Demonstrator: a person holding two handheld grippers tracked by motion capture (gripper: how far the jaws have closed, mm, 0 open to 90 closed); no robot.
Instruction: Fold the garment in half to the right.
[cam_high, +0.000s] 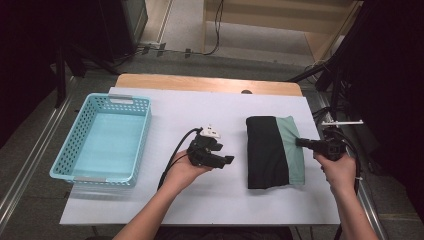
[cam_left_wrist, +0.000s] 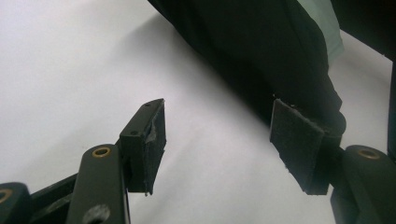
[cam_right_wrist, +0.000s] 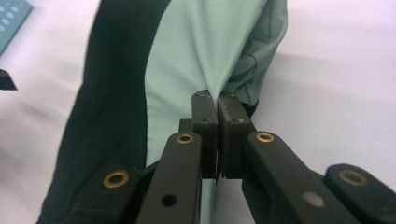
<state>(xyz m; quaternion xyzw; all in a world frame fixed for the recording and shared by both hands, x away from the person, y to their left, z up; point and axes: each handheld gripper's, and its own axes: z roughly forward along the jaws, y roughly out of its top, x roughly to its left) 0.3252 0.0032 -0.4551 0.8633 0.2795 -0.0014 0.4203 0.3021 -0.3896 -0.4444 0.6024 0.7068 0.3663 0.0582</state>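
A folded black and mint-green garment (cam_high: 274, 151) lies on the white table cover, right of centre. My right gripper (cam_high: 301, 142) comes in from the right and is shut on the garment's mint-green edge (cam_right_wrist: 205, 56); in the right gripper view the jaws (cam_right_wrist: 217, 100) pinch a fold of that cloth. My left gripper (cam_high: 227, 159) hovers left of the garment, open, nothing between its pads (cam_left_wrist: 154, 140). The garment's black side (cam_left_wrist: 261, 51) lies just beyond the left gripper's tips (cam_left_wrist: 219, 140).
A light blue perforated basket (cam_high: 102, 140) stands on the left part of the white table cover (cam_high: 200, 110). The table's wooden far edge (cam_high: 210, 82) shows behind. Dark stands and cables surround the table.
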